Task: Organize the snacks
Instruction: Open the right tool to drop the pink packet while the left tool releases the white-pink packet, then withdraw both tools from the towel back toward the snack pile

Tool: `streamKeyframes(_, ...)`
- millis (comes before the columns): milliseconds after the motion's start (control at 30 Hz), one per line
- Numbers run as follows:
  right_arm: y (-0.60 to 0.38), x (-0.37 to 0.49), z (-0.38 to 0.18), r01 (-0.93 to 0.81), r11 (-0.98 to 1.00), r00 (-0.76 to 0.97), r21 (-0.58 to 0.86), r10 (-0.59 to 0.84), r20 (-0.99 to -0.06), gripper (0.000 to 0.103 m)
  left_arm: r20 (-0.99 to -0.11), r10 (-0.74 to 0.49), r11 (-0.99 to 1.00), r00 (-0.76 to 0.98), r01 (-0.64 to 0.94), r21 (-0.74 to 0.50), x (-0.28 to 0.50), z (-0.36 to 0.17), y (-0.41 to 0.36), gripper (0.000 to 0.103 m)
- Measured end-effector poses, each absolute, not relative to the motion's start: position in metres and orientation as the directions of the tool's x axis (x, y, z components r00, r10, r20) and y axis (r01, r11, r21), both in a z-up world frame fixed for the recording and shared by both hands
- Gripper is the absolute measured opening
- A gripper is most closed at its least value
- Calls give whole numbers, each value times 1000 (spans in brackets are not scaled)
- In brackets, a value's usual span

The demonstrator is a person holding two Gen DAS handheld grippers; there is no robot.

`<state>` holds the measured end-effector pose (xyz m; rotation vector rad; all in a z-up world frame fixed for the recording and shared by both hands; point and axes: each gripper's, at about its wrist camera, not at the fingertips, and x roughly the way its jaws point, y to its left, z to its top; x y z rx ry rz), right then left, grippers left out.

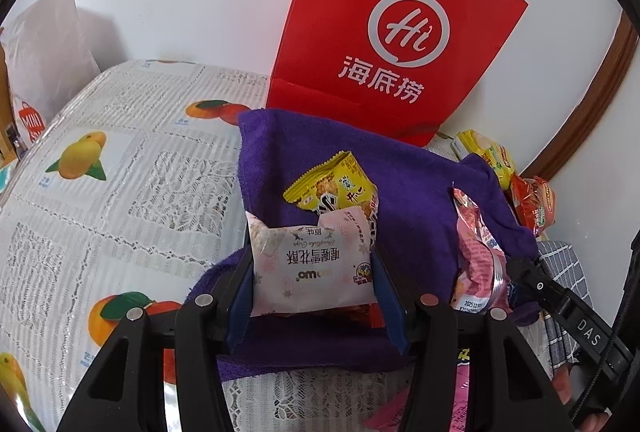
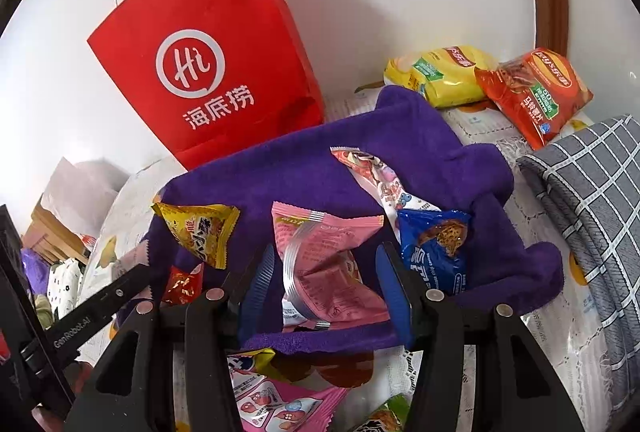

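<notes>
A purple towel (image 1: 404, 187) lies on the table with snack packets on it. My left gripper (image 1: 314, 272) is shut on a pale pink snack packet (image 1: 316, 268) and holds it over the towel; a yellow packet (image 1: 334, 183) lies just beyond it. My right gripper (image 2: 326, 272) stands over a pink packet (image 2: 324, 260) with a silver seam, its blue pads on either side; whether they press it I cannot tell. On the towel (image 2: 304, 167) also lie a yellow packet (image 2: 200, 232), a blue cookie packet (image 2: 436, 252) and a long pink-white packet (image 2: 380, 179).
A red paper bag (image 1: 392, 31) stands against the wall behind the towel, also seen from the right wrist (image 2: 216, 59). Yellow (image 2: 440, 75) and orange (image 2: 532, 95) chip bags lie far right. A grey checked cloth (image 2: 592, 191) is at the right. More packets (image 2: 280, 396) lie at the near edge.
</notes>
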<state>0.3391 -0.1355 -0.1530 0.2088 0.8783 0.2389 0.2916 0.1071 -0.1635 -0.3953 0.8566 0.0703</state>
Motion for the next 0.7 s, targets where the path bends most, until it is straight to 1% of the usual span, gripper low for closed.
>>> streamKeyframes(267,-139,340,-152,-113,948,613,297,302,-730,53,-749,-123,917,651,-215,-337,292,-165,108,57)
streamKeyframes(367,-139,339,-152,-114,946,613,302,306,-728,53,-747,-140,912,649,-209,-352,293,-165,109,63)
streamKeyframes(700,-136,337,-151,-127,949,617,289,304,-726,53,-727,-215,878,652,-197,-436,292,-166,116,69)
